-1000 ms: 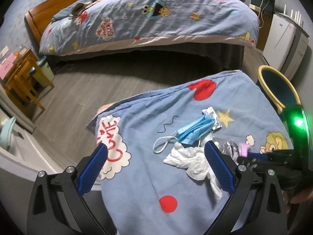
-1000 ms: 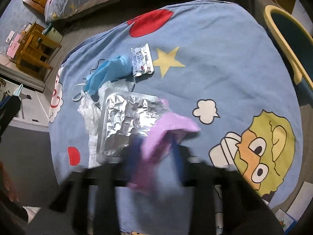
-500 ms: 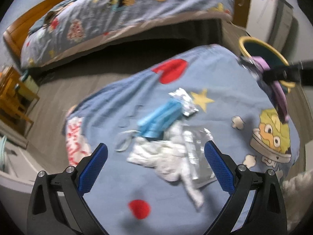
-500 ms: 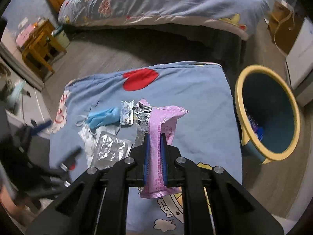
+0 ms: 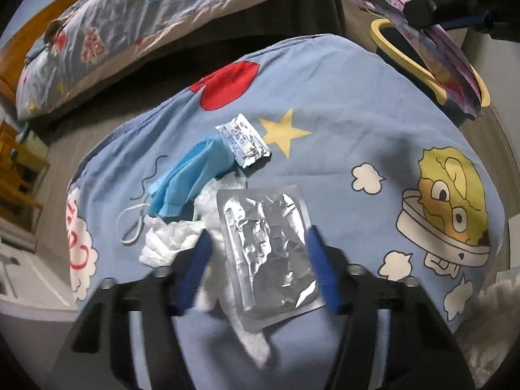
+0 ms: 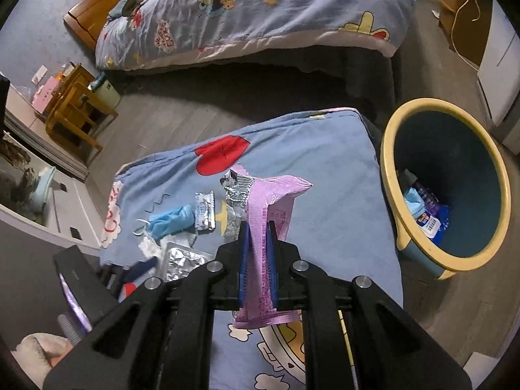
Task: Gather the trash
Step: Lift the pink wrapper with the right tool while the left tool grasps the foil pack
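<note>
On the blue cartoon cloth (image 5: 341,97) lies a silver foil pack (image 5: 266,247), partly over a white tissue (image 5: 172,240). My left gripper (image 5: 260,235) hangs low over the pack with its jaws closing; the pack sits between the blue pads, the right pad at its edge, the left pad still off it. A blue face mask (image 5: 191,175) and a small foil sachet (image 5: 243,139) lie beyond. My right gripper (image 6: 257,227) is shut on a purple wrapper (image 6: 276,191), held above the cloth, left of the yellow-rimmed bin (image 6: 390,149).
The bin holds blue packets (image 6: 429,217) and stands on the floor to the right of the cloth. A bed with a cartoon quilt (image 6: 260,9) lies across the back. Wooden stools (image 6: 74,110) stand at the left, a white cabinet (image 6: 500,65) at the right.
The left gripper has come down over the foil pack and its jaws have narrowed. The right gripper has lifted the purple wrapper off the cloth, and the bin has come into its view.
</note>
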{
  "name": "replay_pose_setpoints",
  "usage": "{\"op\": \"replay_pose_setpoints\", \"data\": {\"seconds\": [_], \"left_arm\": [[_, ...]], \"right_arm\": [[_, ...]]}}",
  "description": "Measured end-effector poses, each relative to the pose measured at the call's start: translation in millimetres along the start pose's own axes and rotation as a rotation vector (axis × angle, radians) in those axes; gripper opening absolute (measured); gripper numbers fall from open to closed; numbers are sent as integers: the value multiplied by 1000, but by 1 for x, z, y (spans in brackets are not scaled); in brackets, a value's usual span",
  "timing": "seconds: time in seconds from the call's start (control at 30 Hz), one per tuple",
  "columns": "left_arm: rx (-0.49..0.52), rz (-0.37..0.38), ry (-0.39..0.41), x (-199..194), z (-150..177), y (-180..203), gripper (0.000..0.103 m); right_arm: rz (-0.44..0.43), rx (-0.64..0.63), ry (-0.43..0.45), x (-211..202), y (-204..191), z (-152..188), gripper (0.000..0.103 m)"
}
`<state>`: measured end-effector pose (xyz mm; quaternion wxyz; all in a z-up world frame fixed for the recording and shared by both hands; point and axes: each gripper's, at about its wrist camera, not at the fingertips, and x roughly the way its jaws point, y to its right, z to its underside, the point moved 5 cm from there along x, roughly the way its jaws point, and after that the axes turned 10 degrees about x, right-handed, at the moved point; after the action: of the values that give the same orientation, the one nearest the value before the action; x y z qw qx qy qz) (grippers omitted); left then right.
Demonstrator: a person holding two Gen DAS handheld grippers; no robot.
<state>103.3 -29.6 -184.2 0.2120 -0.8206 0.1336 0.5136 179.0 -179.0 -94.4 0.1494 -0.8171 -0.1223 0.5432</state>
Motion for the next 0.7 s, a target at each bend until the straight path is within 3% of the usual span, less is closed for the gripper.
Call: {"op": "replay_pose_setpoints", "data": {"seconds": [0.1, 0.37, 0.53, 0.7], "left_arm": [[-16, 21, 16, -5, -2, 1, 50], [-48, 82, 57, -20, -9, 7, 50], [-96, 73, 9, -9, -3, -3, 50], [-69, 60, -63, 7, 5, -2, 50]], "right_arm": [[-23, 7, 10, -5, 0, -5, 10], [-57, 14, 13, -11, -2, -8, 10], [-61, 14, 16, -14, -1, -7, 10], [-67, 14, 16, -15, -2, -7, 10]]}}
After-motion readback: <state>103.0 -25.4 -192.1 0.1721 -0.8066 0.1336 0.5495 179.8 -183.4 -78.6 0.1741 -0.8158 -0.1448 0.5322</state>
